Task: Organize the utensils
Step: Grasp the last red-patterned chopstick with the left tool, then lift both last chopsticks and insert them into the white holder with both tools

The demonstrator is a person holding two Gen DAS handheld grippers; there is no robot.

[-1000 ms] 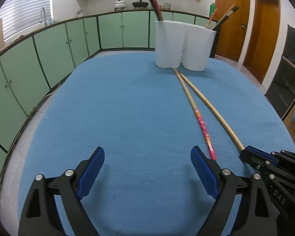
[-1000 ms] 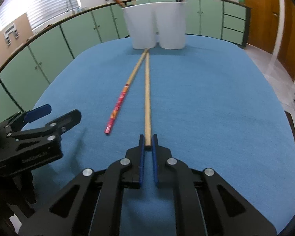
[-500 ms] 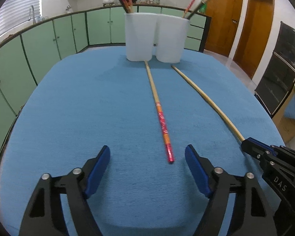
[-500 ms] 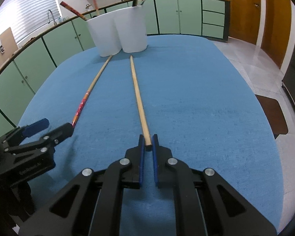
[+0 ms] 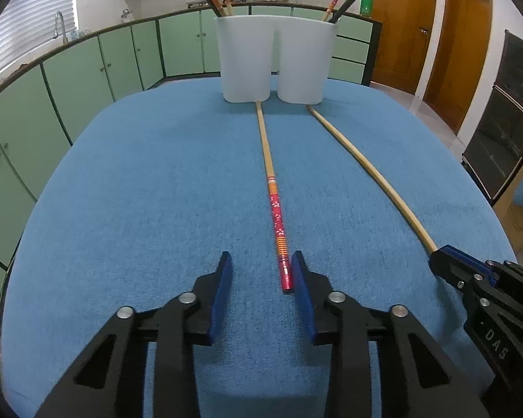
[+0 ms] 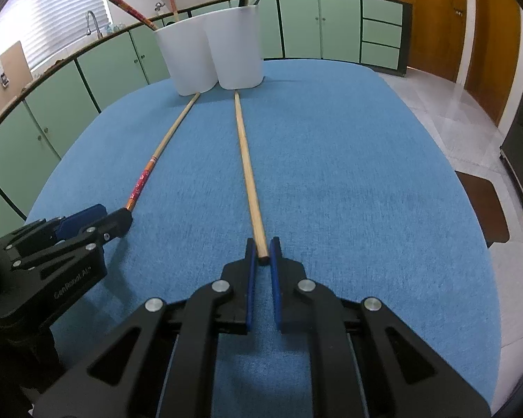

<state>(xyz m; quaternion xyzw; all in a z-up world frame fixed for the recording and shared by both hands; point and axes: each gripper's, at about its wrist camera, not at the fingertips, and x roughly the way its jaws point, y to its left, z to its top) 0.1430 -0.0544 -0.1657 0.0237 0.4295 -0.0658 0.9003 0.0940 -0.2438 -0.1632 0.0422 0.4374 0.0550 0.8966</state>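
Note:
Two long chopsticks lie on the blue tablecloth (image 5: 139, 209), their far tips at a white twin-cup holder (image 5: 247, 62). The chopstick with a red patterned end (image 5: 277, 216) has that end between the fingers of my left gripper (image 5: 260, 257). Its jaws are closing: the right pad is beside the stick, the left pad still apart. My right gripper (image 6: 261, 248) is shut on the near end of the plain wooden chopstick (image 6: 247, 174). Each gripper also shows in the other's view, the right gripper (image 5: 449, 261) and the left gripper (image 6: 101, 216).
Several chopsticks stand in the white holder (image 6: 233, 52) at the table's far edge. Green cabinets (image 5: 87, 69) curve round the left and back. Wooden doors (image 5: 463, 41) and a dark oven (image 5: 505, 122) are on the right.
The left gripper slid over so the red-ended chopstick lies between its fingers, and its jaws narrowed a lot. The right gripper stayed shut on the plain chopstick and swung it apart from the red one.

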